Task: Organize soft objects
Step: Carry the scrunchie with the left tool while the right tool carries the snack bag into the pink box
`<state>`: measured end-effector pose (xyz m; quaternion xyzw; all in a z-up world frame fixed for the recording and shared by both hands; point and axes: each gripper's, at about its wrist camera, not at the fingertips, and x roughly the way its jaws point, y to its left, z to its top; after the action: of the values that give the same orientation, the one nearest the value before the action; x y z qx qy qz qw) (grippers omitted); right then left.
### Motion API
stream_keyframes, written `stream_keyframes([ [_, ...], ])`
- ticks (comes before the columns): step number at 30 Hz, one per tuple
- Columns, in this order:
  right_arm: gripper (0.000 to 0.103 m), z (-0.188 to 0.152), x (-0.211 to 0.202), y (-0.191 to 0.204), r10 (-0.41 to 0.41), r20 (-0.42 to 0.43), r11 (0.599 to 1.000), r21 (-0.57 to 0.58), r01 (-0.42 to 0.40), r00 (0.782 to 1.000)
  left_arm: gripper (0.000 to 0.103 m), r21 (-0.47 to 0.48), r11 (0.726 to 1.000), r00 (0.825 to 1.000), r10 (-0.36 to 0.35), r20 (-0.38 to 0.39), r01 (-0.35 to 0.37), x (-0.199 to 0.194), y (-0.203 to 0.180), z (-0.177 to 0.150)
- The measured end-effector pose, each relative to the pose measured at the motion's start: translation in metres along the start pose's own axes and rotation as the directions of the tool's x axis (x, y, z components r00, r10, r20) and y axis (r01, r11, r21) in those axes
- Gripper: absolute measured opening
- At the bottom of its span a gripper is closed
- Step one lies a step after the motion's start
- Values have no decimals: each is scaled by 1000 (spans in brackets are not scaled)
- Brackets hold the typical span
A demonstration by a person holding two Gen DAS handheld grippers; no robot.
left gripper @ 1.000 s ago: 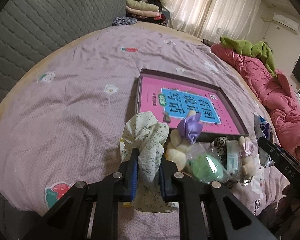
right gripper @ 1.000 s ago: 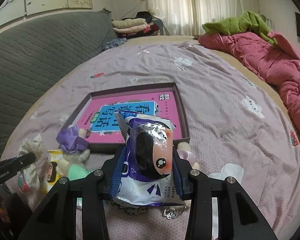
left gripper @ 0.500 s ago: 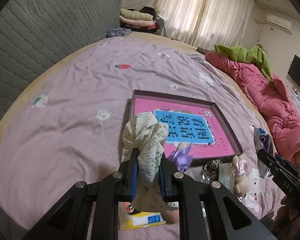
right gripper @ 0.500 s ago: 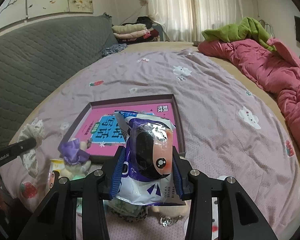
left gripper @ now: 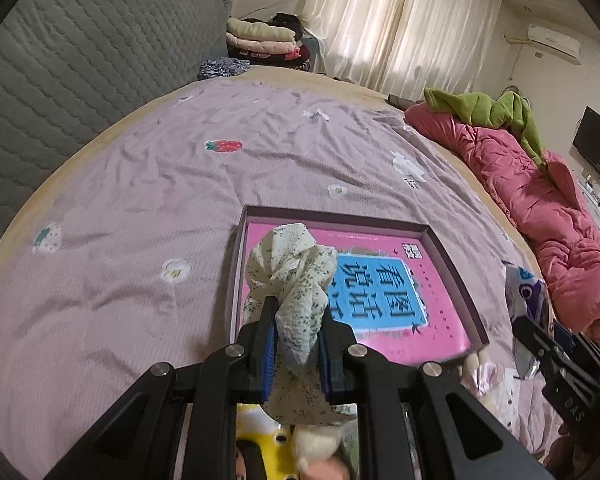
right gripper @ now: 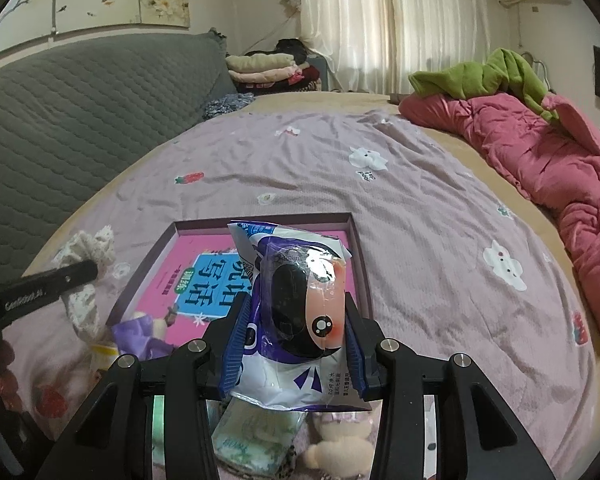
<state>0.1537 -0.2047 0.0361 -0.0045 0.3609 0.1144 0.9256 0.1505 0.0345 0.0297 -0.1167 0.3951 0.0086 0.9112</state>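
In the left wrist view my left gripper point(left gripper: 297, 320) is shut on a crumpled white floral cloth point(left gripper: 292, 264), held up over the near left corner of a dark-rimmed shallow box point(left gripper: 452, 264) with a pink and blue book inside. In the right wrist view my right gripper point(right gripper: 296, 320) is shut on a purple and white plastic packet point(right gripper: 300, 384) with a black and peach toy wrapped against it. The packet hangs over the box's near edge point(right gripper: 260, 218). The left gripper point(right gripper: 86, 274) and its cloth point(right gripper: 88, 248) show at the left of that view.
A pile lies on the purple bedsheet below the grippers: a purple-bowed plush point(right gripper: 140, 332), a green and white tissue pack point(right gripper: 256, 436), a beige plush point(right gripper: 340, 440) and a yellow pack point(left gripper: 260, 424). A pink quilt point(left gripper: 540, 208) lines the right side, a grey headboard point(left gripper: 60, 80) the left.
Both grippers have risen and moved forward toward the box, each keeping its grip. The pile of plush toys and packs has slid down to the bottom edge of both views.
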Motion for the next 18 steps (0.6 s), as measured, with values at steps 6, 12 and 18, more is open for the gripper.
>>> stream_keyframes([
  [6,44,4,14,-5,-12,-10,1000,-3,12,1000,18,38,999,1000,21,-23,-20,30,-7,10],
  [12,44,6,29,-9,-19,-31,1000,3,19,999,18,73,997,997,43,-72,-38,64,-10,10],
  [18,45,5,46,-14,-37,-62,999,4,37,997,18,75,996,992,46,-121,-37,81,-6,3],
])
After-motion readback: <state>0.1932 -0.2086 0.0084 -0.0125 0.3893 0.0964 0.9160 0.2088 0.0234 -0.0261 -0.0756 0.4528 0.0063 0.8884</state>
